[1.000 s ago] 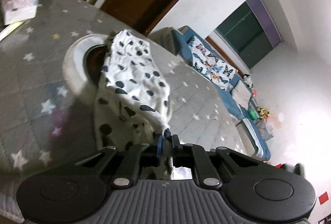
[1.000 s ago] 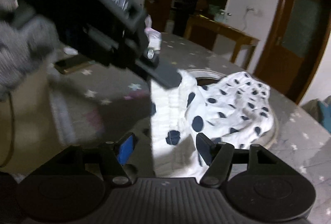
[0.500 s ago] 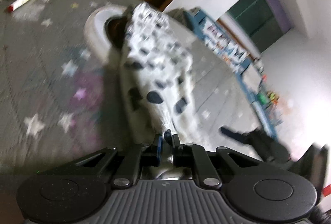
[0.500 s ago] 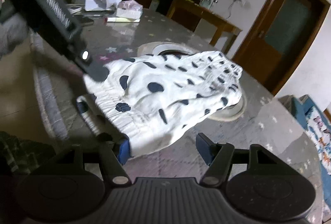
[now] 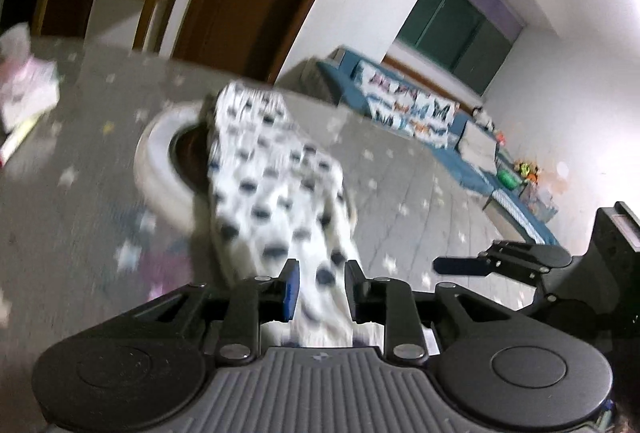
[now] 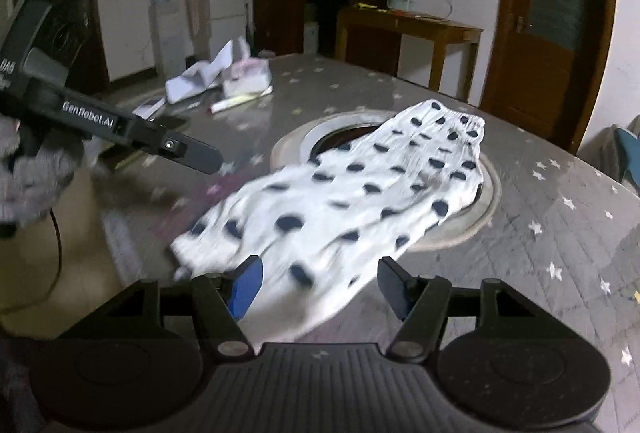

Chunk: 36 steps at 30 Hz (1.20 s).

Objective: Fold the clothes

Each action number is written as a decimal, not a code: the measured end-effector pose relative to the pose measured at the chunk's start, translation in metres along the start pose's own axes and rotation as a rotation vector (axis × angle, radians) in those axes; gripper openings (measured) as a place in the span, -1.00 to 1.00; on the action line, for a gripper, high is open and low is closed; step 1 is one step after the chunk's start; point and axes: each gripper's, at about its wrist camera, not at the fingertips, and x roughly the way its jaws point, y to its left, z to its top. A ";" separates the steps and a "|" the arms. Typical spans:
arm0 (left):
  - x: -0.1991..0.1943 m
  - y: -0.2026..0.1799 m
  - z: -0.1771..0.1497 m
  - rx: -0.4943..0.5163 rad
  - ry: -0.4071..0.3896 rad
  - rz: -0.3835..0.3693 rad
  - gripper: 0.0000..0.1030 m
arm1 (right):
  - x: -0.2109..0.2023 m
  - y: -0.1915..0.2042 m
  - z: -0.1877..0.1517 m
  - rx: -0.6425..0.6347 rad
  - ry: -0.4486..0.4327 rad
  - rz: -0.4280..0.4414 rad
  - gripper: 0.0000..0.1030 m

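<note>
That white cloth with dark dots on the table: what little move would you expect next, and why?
Probably the right claw closes on the near edge of the white dotted cloth, which lies between its open jaws. The left claw has just been opening, cloth between its pads.

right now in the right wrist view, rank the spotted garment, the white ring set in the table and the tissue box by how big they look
1. spotted garment
2. white ring, partly hidden under the garment
3. tissue box, though it sits farther from the camera, so its true size is unsure

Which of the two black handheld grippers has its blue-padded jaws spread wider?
The right gripper: its jaws stand far apart above the white polka-dot garment. The left gripper shows only a narrow gap, having just been opening, cloth between.
</note>
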 end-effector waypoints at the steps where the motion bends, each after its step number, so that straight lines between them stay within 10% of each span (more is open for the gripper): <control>1: 0.008 0.000 0.004 0.005 -0.005 0.001 -0.53 | 0.007 -0.005 0.004 0.012 -0.007 0.003 0.22; 15: 0.073 0.037 -0.010 0.012 0.117 0.045 -0.60 | 0.113 -0.061 0.021 0.132 0.066 -0.011 -0.18; 26: 0.080 0.032 -0.006 0.028 0.140 0.041 -0.59 | 0.114 -0.144 0.019 0.376 0.001 -0.092 -0.36; 36: 0.087 0.029 -0.003 0.023 0.158 0.059 -0.59 | 0.143 -0.155 0.026 0.304 -0.013 -0.069 -0.41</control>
